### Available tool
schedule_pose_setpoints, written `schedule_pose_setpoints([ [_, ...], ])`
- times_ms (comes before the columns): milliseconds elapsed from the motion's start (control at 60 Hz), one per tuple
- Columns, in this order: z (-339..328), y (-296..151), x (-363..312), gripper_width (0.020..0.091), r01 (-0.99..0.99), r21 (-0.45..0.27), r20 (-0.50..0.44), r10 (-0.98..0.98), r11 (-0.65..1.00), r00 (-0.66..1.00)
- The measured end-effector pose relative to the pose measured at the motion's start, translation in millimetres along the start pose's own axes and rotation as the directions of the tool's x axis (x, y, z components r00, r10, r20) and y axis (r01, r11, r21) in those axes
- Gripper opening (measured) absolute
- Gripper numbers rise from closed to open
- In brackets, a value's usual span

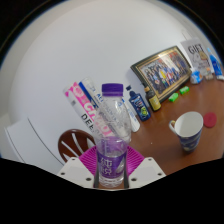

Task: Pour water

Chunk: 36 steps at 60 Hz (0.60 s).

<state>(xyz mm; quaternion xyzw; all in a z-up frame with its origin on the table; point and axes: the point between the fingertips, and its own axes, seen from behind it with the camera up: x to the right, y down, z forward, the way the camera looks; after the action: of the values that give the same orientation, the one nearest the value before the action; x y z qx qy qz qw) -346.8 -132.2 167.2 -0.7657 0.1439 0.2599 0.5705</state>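
A clear plastic water bottle (113, 130) with a purple label and a purple neck ring stands upright between my fingers, its cap off. My gripper (112, 168) is shut on the bottle's lower body, with the pink pads (88, 159) pressing on both sides. It appears lifted above the brown table (205, 105). A white mug with a blue pattern (188, 130) stands on the table ahead and to the right of the bottle, its mouth open upward.
Beyond the mug, a framed group photo (162, 70) leans on the wall, with small bottles (137, 104) and green and red bits (172, 97) in front of it. A pink-and-white banner (84, 104) and a wooden chair back (73, 146) lie behind the bottle.
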Motion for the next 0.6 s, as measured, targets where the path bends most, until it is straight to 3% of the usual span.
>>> schedule_pose_setpoints([
  [117,0,-28,1,0.0336,-0.436,-0.019,0.087,0.436,0.900,0.896],
  [250,2,-45,16,0.0336,-0.752,-0.046,0.139,0.749,0.658,0.647],
  [417,6,-54,30,0.0334,-0.919,-0.118,0.182,0.919,0.375,0.351],
  [600,9,-60,49,0.0334,-0.978,-0.131,0.198,0.971,0.163,0.136],
])
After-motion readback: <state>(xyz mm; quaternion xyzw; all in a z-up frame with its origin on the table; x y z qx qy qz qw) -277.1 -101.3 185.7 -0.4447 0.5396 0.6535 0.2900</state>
